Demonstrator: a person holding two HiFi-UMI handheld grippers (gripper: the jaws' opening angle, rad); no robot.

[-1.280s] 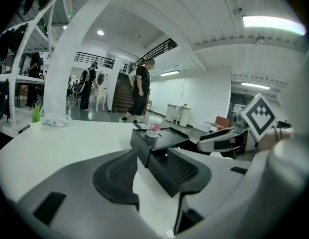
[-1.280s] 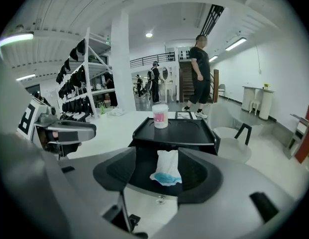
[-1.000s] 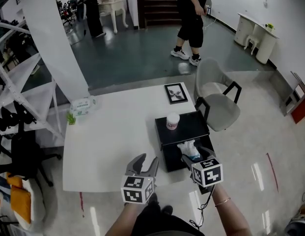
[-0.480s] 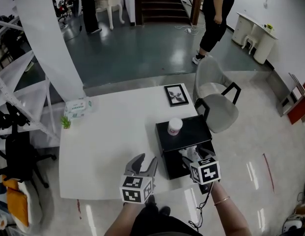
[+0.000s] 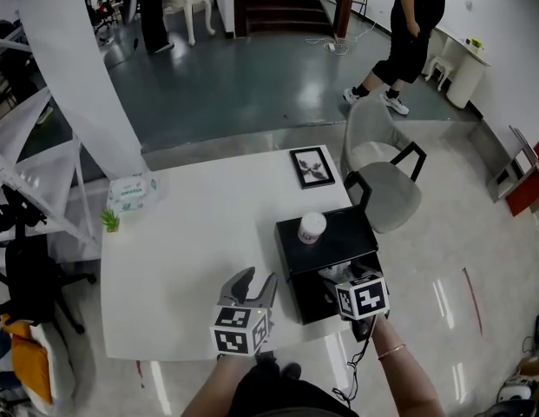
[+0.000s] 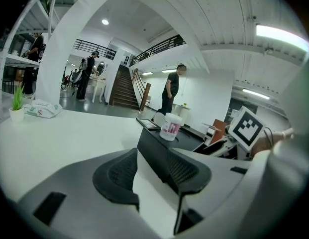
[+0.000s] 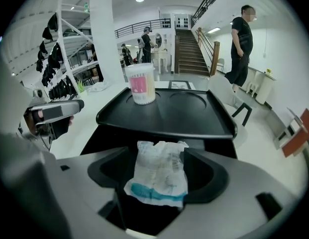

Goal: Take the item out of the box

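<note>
A black box (image 5: 305, 301) stands at the white table's right side, its tray-like lid (image 5: 337, 231) slid back and carrying a white cup with a pink label (image 5: 311, 227). My right gripper (image 5: 345, 278) hangs over the box's open front. Its jaws are opening, and a crumpled white-and-blue packet (image 7: 159, 178) lies between them, its left side clear of the left pad. My left gripper (image 5: 250, 285) stands open over the table left of the box with nothing in it. The left gripper view looks past its open jaws at the box (image 6: 154, 146).
A framed picture (image 5: 311, 165) lies behind the box. A wipes pack (image 5: 130, 192) and a small plant (image 5: 110, 222) sit at the table's far left. A grey chair (image 5: 386, 185) stands to the right, shelving (image 5: 26, 198) to the left. A person (image 5: 417, 33) walks beyond.
The right gripper stays over the box's open front with the packet between its jaws. The left gripper has hardly moved. The person in the background has walked to the right.
</note>
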